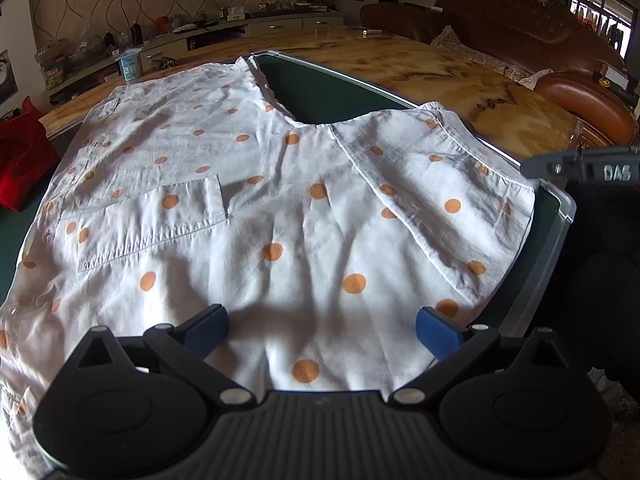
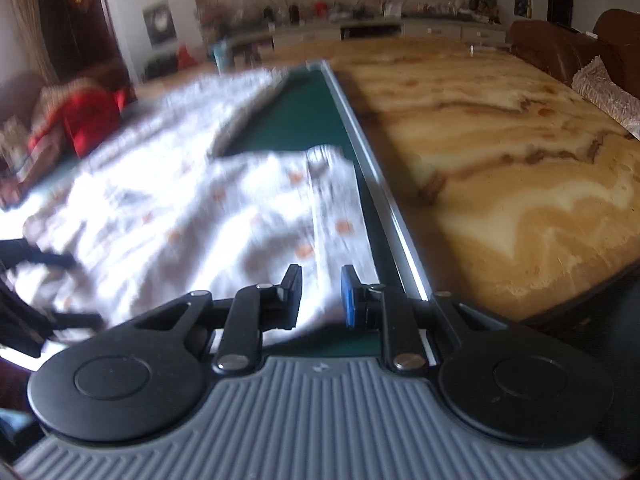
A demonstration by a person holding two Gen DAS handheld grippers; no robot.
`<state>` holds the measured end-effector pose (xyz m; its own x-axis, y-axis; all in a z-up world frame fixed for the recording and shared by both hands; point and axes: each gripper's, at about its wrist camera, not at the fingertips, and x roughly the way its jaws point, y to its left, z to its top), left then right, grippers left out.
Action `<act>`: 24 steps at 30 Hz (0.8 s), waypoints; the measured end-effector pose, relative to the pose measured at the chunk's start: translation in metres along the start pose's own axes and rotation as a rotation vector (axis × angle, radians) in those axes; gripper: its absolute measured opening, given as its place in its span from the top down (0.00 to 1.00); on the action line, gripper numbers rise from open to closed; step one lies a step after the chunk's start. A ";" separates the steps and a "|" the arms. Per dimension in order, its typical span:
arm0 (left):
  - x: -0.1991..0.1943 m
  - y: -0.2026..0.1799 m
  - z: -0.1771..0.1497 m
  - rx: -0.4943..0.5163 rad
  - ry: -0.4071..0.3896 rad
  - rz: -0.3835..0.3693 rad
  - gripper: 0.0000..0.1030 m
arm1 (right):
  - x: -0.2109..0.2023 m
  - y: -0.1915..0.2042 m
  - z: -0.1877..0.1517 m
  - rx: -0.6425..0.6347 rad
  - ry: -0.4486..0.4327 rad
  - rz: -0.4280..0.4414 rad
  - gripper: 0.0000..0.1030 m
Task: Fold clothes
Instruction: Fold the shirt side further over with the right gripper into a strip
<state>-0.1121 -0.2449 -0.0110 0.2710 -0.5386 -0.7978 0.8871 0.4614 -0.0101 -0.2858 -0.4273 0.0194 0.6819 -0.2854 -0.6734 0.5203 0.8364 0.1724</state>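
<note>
A white garment with orange dots point(image 1: 280, 200) lies spread flat on a green mat point(image 1: 320, 92), a patch pocket point(image 1: 160, 220) on its left half. My left gripper point(image 1: 322, 334) hovers over the garment's near edge, its blue pads far apart and nothing between them. In the blurred right wrist view, my right gripper point(image 2: 320, 296) is at the garment's point(image 2: 200, 208) near right corner. Its jaws stand a narrow gap apart with white cloth showing between them. The pads do not visibly press on the cloth.
The mat's pale frame point(image 2: 380, 200) lies on a large marble-patterned table point(image 2: 500, 160). Red cloth point(image 1: 20, 160) sits at the left. A pale blue cup point(image 1: 130, 65) stands at the far left edge. Brown leather sofas point(image 1: 540, 28) line the right side.
</note>
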 end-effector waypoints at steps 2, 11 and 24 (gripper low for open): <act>0.000 -0.002 -0.001 0.010 0.000 0.004 0.01 | 0.000 0.014 0.003 -0.029 -0.005 0.044 0.76; -0.006 0.008 -0.006 -0.035 -0.038 -0.043 0.01 | 0.027 0.089 -0.013 -0.199 0.115 0.151 0.76; -0.015 0.025 -0.013 -0.090 -0.071 -0.087 0.03 | 0.029 0.095 -0.005 -0.300 0.194 0.133 0.75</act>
<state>-0.0989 -0.2166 -0.0074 0.2230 -0.6262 -0.7471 0.8723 0.4703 -0.1338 -0.2188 -0.3534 0.0123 0.6084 -0.0952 -0.7879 0.2402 0.9683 0.0685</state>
